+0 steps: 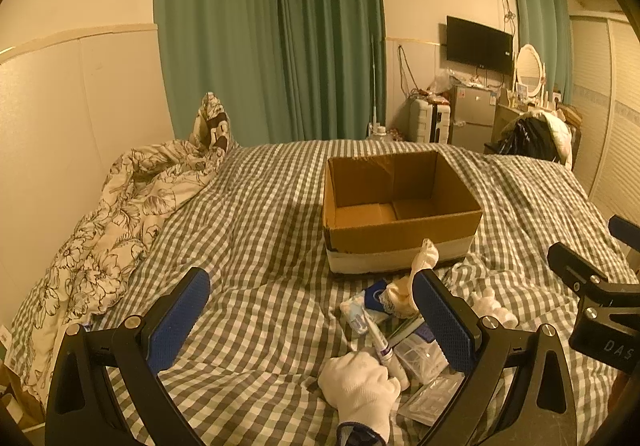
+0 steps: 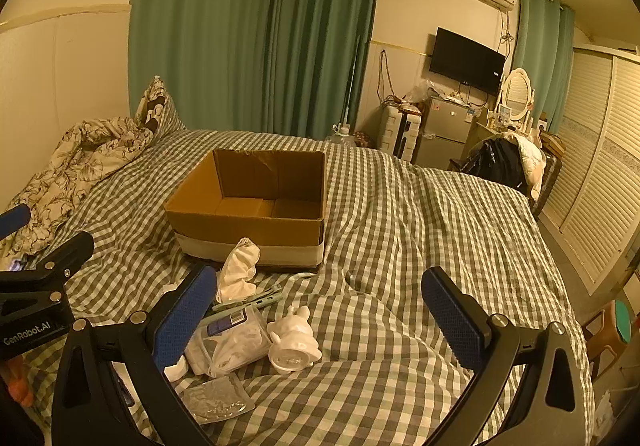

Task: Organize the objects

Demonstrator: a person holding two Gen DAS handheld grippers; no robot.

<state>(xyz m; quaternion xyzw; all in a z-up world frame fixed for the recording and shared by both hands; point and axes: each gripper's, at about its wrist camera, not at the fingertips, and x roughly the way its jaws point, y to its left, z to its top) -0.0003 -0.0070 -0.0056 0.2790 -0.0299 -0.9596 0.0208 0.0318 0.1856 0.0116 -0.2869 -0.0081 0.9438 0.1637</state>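
An open, empty cardboard box point(image 1: 400, 222) stands on the checked bed point(image 1: 260, 230); it also shows in the right wrist view point(image 2: 248, 214). In front of it lies a pile of small things: a white cloth point(image 2: 240, 270), a clear plastic bag point(image 2: 228, 346), a white figurine point(image 2: 294, 342), a flat clear packet point(image 2: 216, 398), a tube point(image 1: 380, 344) and a white glove point(image 1: 360, 386). My left gripper point(image 1: 312, 322) is open, with the pile by its right finger. My right gripper point(image 2: 320, 314) is open above the figurine. Each gripper holds nothing.
A flowered quilt point(image 1: 120, 214) is bunched along the bed's left side by the wall. Green curtains point(image 1: 272, 34) hang behind the bed. A fridge point(image 2: 444, 130), suitcase, dresser and louvred wardrobe doors point(image 2: 596, 174) stand at the right.
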